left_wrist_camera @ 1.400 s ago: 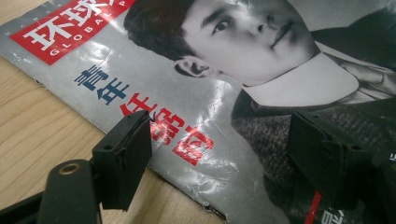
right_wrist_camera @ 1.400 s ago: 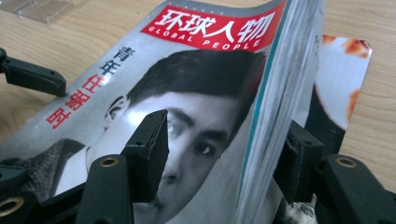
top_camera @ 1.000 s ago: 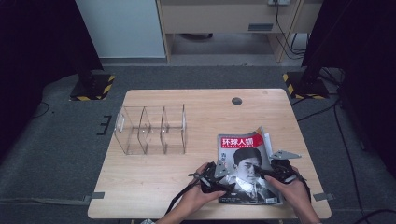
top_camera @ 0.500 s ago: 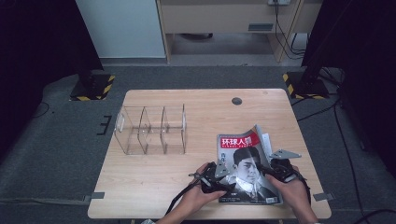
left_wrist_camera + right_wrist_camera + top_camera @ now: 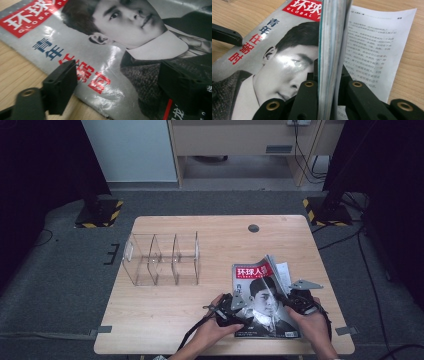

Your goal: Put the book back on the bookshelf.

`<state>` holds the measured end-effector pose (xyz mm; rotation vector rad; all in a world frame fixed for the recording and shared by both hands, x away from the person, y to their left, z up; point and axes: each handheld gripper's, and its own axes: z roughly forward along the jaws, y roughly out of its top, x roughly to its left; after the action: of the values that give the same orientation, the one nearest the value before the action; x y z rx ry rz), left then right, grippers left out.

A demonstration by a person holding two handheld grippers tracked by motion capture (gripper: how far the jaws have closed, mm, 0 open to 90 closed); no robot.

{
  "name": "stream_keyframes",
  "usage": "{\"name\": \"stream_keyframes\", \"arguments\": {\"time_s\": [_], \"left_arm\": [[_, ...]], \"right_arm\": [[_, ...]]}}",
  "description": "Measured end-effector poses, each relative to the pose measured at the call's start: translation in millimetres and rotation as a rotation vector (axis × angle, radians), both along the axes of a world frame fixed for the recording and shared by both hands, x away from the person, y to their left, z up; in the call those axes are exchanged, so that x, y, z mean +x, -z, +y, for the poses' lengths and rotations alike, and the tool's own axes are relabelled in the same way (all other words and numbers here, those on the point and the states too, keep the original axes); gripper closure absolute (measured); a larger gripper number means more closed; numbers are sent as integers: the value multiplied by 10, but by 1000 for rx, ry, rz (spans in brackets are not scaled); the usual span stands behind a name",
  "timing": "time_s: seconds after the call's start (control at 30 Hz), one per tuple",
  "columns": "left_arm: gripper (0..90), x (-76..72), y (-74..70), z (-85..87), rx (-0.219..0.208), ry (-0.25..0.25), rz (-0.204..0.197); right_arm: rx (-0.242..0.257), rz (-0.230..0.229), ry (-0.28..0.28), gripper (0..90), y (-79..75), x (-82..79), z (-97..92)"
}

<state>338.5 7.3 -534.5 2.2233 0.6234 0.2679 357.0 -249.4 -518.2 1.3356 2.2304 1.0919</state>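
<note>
Magazine (image 5: pixel 262 300) on wooden table (image 5: pixel 200 320); right tool (image 5: pixel 329 100) clamped on pages, left tool (image 5: pixel 117 82) apart; dark room.

Glossy paper magazine (image 5: pixel 264 301) on perhaps matt wood table (image 5: pixel 165 315)

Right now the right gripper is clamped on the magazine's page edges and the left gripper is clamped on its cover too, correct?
Not quite. The right gripper is clamped on the magazine, but in the left gripper view the left gripper has open jaws straddling the cover, gripping nothing.

magazine (image 5: pixel 262 295) on table (image 5: pixel 165 320) front-R | clear rack (image 5: pixel 162 259) to L, farther back
</note>
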Motion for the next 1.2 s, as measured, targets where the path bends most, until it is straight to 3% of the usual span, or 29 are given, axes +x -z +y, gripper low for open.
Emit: {"name": "stream_keyframes", "arguments": {"time_s": [0.1, 0.2, 0.3, 0.43, 0.5, 0.93, 1.2], "left_arm": [[60, 39, -4, -6, -30, -6, 24], [59, 92, -12, 25, -41, -38, 26], [63, 238, -17, 173, -92, -135, 52], [69, 305, -29, 303, -133, -171, 54], [71, 318, -32, 323, -151, -173, 58], [78, 339, -13, 311, -145, -153, 78], [84, 325, -2, 269, -149, -115, 102]], "right_arm": [[6, -12, 1, 857, -13, -4, 1], [14, -20, -7, 869, -39, -14, -5], [28, -40, -16, 875, -62, -24, -13], [41, -65, -27, 877, -105, -51, -7], [52, -81, -33, 877, -131, -67, 0], [153, -179, -82, 878, -326, -175, 18], [227, -202, -105, 878, -400, -222, 40]]}}
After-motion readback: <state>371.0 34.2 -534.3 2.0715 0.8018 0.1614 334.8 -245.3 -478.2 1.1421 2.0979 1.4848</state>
